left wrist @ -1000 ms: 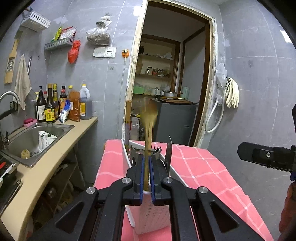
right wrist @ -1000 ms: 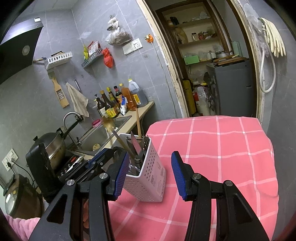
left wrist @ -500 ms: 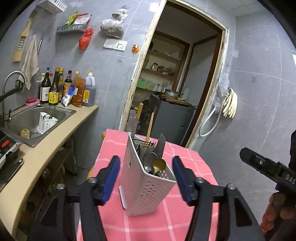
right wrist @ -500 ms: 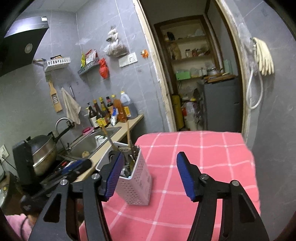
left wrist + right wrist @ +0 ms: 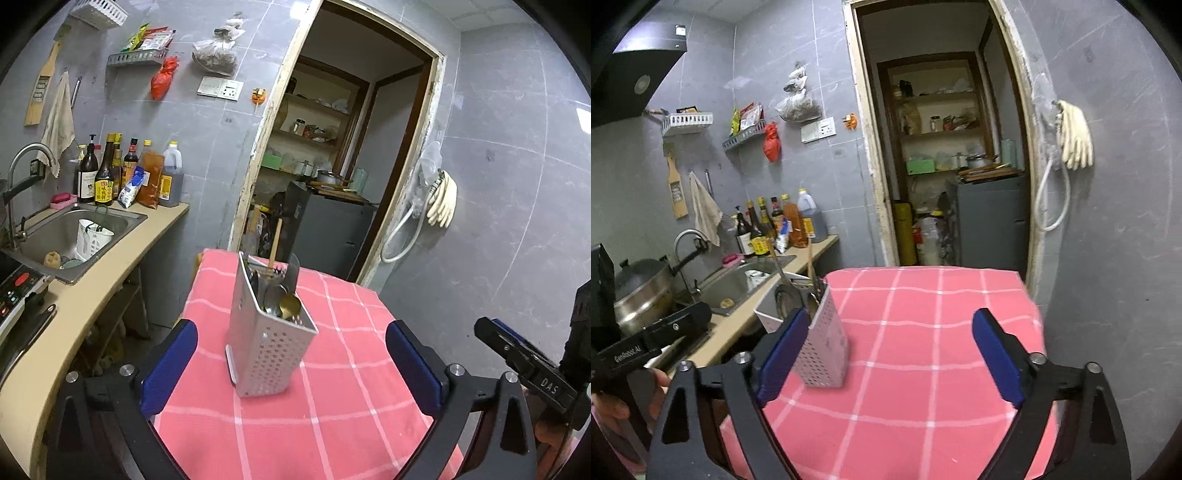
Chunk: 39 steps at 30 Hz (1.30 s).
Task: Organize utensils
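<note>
**Left wrist view: utensils stand in the holder, both grippers empty**

In the left wrist view the utensil holder (image 5: 269, 343) stands upright on the desk (image 5: 332, 387), which is covered with a pink checked cloth. It is a pale, perforated box, and it stands between the two blue fingers (image 5: 168, 365) of the left gripper (image 5: 291, 365) but touches neither of them. The fingers are wide apart and are opening further; nothing is held. The right gripper (image 5: 890, 358) also has its fingers well apart and opening, with only the cloth between them. In its own view the holder stands just behind its left finger.

Handling, as a judgement: the holder looks like thin plastic, light and stiff, with holes that give some grip. Filled with utensils it is probably top-heavy and can tip if it is pushed high up. The better place to take it is low on its two flat sides. The metal pieces are stiff and smooth, so they may slip between the pads. The knife blade (image 5: 293, 273) is sharp and should be taken only by the handle, which is hidden inside.

Count: one holder, one wooden handle (image 5: 275, 240) which stands highest, one dark blade, one golden spoon (image 5: 290, 306), and at least two grey metal spoons. The fork tines behind them are too small to count.
</note>
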Each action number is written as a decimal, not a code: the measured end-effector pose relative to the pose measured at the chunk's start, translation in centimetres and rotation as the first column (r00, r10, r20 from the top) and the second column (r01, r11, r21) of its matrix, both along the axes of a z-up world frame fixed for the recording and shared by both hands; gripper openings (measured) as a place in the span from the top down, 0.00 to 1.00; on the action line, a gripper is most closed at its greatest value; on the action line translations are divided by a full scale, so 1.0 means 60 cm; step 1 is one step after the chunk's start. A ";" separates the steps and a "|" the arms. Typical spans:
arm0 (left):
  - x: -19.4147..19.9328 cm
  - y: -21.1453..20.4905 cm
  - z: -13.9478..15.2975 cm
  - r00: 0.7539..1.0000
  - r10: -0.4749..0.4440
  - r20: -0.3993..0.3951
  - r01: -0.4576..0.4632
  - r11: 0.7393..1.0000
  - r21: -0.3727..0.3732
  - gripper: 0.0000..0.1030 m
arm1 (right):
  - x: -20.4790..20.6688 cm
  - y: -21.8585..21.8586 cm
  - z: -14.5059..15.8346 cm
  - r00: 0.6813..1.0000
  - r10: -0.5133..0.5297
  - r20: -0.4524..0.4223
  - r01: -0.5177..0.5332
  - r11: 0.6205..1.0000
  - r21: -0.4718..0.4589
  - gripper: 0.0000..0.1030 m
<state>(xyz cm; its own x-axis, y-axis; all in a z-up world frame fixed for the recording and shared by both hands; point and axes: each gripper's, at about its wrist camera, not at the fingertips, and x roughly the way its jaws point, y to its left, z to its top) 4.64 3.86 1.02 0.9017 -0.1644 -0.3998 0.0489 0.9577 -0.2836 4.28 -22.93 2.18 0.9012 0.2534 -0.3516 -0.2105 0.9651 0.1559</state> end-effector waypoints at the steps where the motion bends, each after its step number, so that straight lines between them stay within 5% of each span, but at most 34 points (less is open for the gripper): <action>1: -0.004 -0.002 -0.002 1.000 -0.003 -0.002 0.003 1.000 0.004 0.01 | -0.007 -0.001 0.002 1.000 -0.010 0.002 0.010 1.000 -0.010 0.11; 18: -0.067 -0.040 -0.026 1.000 -0.009 0.024 0.007 0.997 0.079 0.01 | -0.082 -0.033 -0.010 0.994 -0.108 -0.002 0.107 0.992 -0.064 0.02; 39: -0.064 -0.054 -0.037 1.000 -0.009 0.005 0.009 0.996 0.091 0.01 | -0.061 -0.037 -0.037 0.994 -0.089 -0.058 0.086 0.995 -0.053 0.02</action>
